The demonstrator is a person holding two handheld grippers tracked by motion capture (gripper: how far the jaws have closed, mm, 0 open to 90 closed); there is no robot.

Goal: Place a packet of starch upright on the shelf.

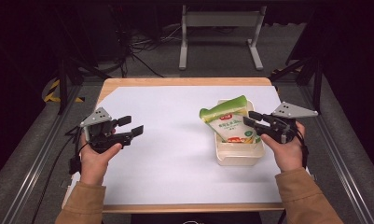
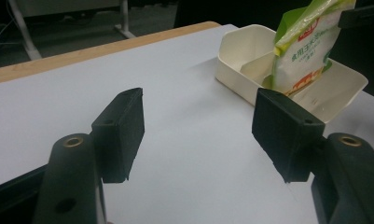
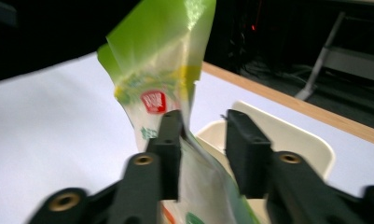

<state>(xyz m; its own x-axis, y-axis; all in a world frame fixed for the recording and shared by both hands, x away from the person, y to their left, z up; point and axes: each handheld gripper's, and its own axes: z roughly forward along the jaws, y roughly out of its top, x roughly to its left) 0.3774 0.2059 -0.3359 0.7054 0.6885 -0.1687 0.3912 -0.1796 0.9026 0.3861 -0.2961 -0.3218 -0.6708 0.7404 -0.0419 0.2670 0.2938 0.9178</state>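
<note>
Your right gripper point(image 1: 251, 118) is released, its jaws parted around the green-topped pouch point(image 1: 227, 122) (one edge between them), which leans in the cream tray point(image 1: 238, 156) at three o'clock on the counter point(image 1: 175, 140). Your left gripper point(image 1: 130, 126), at nine o'clock, gapes empty.

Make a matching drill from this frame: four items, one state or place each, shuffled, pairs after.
1. left gripper
2. right gripper
3. green pouch
4. cream tray

A. stands upright in the tray
B. jaws apart, over bare white table cover, nothing between
C. sits on the table's right half
D. jaws apart beside the pouch's edge

Pairs: 1-B, 2-D, 3-A, 4-C
</note>
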